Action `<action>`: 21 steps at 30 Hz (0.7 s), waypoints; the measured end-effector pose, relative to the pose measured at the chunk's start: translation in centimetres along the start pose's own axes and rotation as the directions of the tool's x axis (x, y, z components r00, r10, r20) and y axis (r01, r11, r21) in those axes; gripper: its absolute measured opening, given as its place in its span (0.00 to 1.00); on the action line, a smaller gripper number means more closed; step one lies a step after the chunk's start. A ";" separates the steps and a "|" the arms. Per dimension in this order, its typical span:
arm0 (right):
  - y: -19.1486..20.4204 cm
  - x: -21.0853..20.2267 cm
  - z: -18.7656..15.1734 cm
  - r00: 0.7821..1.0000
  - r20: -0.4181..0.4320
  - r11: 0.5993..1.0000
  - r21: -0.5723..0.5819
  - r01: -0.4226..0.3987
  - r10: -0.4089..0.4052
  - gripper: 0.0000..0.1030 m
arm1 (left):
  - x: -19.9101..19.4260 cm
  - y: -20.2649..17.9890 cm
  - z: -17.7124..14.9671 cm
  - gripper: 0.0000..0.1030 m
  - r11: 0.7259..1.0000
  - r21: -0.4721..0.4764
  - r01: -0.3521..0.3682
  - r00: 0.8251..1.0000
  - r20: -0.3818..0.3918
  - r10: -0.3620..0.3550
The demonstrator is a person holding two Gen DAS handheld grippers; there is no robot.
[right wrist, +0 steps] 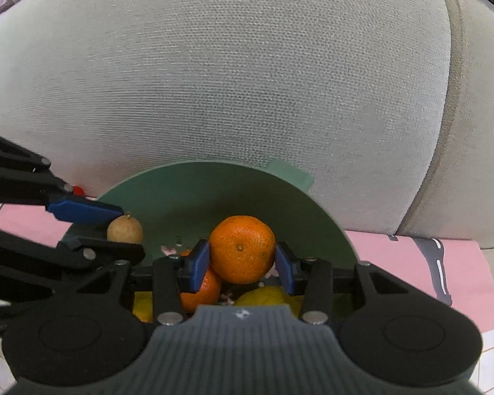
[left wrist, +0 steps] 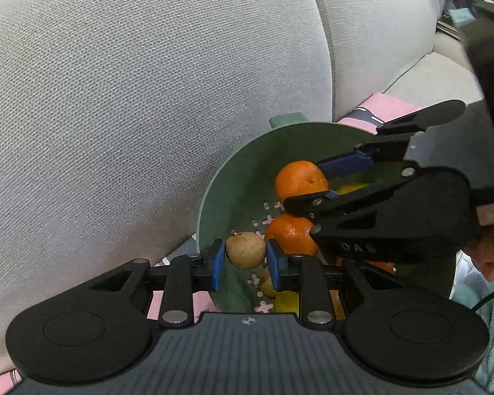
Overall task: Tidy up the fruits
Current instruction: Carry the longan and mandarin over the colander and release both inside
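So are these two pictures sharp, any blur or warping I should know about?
Left wrist view: fisheye bends the sofa cushion; the right hand-held gripper is sharp near its tips, but its body at the right edge smears. Right wrist view: the same bulge, the held orange crisp, the bowl interior dim and shadowed.

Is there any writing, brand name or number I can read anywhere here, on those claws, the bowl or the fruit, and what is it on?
"DAS", or so the raised letters seem to read: on the black body of the right claw, seen from the left wrist camera; faint, so not certain.
A small white emblem, no letters: on the grey ribbed housing at the bottom of each view.
Nothing readable on the green bowl, the tangerine, the small brown fruit or the pink mat.
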State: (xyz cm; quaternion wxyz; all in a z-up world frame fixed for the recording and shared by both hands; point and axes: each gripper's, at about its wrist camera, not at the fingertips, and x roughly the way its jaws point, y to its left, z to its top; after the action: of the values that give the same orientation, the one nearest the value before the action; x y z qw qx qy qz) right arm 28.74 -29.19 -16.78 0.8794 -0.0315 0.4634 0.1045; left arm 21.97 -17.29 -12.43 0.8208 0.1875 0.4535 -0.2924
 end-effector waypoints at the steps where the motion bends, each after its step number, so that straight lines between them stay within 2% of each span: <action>1: -0.1 0.2 0.1 1.000 -0.004 1.000 0.006 0.007 -0.007 0.40 | 0.0 0.1 0.2 0.29 1.000 0.006 0.001 1.000 0.002 -0.001; 12: 1.1 0.3 0.4 0.999 -0.011 0.999 -0.002 0.032 -0.032 0.41 | -1.1 0.7 0.1 0.29 1.000 0.002 0.005 1.000 0.020 -0.005; 21: -0.5 -2.2 -0.3 0.999 0.046 0.999 0.053 -0.009 0.006 0.41 | -0.5 0.1 0.6 0.29 0.999 0.043 0.001 1.000 -0.005 -0.001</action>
State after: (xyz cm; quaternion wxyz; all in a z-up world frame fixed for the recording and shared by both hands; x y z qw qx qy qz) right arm 27.41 -30.11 -15.15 0.8900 -0.0040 0.4457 0.0962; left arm 22.15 -17.41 -11.70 0.8154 0.2057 0.4490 -0.3021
